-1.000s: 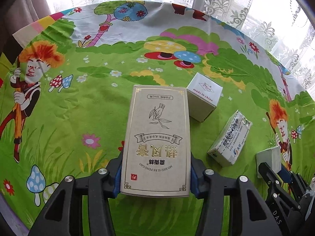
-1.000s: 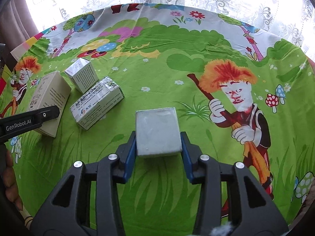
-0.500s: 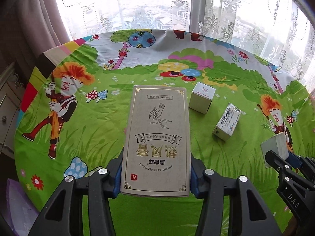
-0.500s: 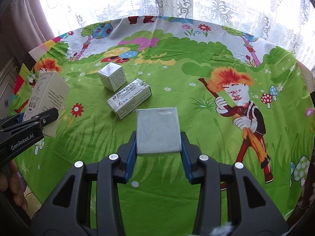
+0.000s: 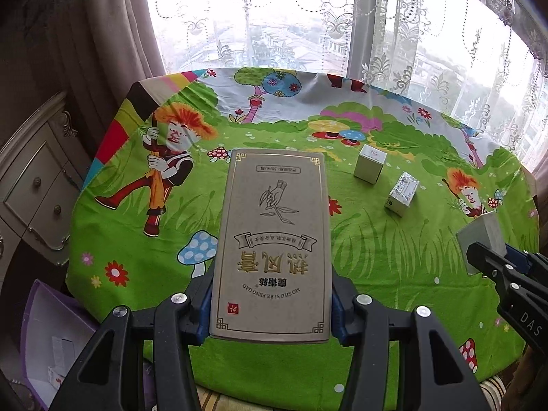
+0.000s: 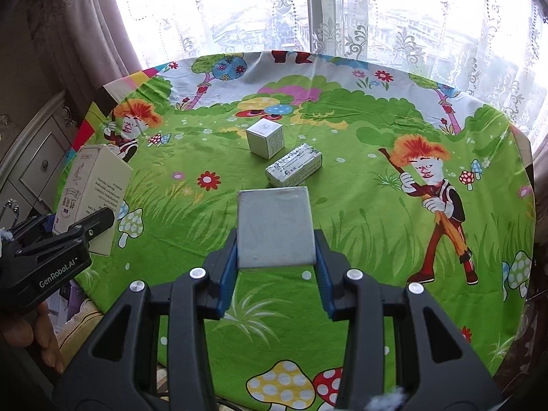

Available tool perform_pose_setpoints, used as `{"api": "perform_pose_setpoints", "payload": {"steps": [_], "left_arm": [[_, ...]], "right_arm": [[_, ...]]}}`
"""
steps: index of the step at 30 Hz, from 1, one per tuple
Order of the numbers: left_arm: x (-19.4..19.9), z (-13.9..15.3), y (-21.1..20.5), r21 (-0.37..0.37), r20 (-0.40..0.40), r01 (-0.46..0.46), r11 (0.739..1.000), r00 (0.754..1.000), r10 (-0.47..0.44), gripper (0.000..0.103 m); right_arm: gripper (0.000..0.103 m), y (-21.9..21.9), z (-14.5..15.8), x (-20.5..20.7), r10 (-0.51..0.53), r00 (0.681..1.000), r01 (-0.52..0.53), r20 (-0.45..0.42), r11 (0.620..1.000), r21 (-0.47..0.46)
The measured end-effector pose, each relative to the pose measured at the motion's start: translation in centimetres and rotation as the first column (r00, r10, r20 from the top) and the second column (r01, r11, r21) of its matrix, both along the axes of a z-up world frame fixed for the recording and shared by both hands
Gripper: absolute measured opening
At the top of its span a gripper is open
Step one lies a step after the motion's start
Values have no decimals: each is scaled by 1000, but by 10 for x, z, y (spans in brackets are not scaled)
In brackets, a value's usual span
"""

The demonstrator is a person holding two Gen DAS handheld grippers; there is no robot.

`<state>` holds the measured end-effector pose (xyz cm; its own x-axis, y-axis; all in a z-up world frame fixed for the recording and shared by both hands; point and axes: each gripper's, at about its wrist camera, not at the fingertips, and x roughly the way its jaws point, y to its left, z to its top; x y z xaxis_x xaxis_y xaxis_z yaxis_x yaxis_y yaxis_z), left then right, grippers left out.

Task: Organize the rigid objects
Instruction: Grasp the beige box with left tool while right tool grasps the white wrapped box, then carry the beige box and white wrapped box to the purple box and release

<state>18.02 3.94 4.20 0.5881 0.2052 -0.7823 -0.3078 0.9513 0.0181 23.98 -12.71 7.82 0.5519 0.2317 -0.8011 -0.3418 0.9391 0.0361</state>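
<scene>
My left gripper (image 5: 270, 303) is shut on a tall beige box with gold Chinese lettering (image 5: 274, 239) and holds it high above the table; the same box shows at the left of the right wrist view (image 6: 94, 195). My right gripper (image 6: 275, 263) is shut on a small plain grey box (image 6: 275, 227), also lifted; it shows at the right edge of the left wrist view (image 5: 481, 241). A small white cube box (image 6: 265, 137) and a white-green oblong box (image 6: 294, 166) lie side by side on the table.
The round table wears a bright green cartoon tablecloth (image 6: 359, 178). A lace-curtained window (image 6: 308, 10) stands behind it. A pale cabinet with drawers (image 5: 34, 185) is at the left. A purple open container (image 5: 51, 342) sits low beside the table's near left edge.
Both grippers have risen and pulled back from the table with their boxes still held. The table and the two lying boxes now look smaller and farther away.
</scene>
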Motion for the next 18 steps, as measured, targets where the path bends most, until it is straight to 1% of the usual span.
{"api": "perform_pose_setpoints", "payload": {"steps": [7, 18], "left_arm": [[-39, 12, 25, 10, 27, -51, 999, 998, 50, 53], [-85, 24, 56, 29, 60, -117, 993, 992, 115, 53]], "right_arm": [[44, 24, 12, -25, 59, 998, -59, 11, 998, 12], [44, 63, 26, -60, 146, 989, -146, 17, 989, 29]]}}
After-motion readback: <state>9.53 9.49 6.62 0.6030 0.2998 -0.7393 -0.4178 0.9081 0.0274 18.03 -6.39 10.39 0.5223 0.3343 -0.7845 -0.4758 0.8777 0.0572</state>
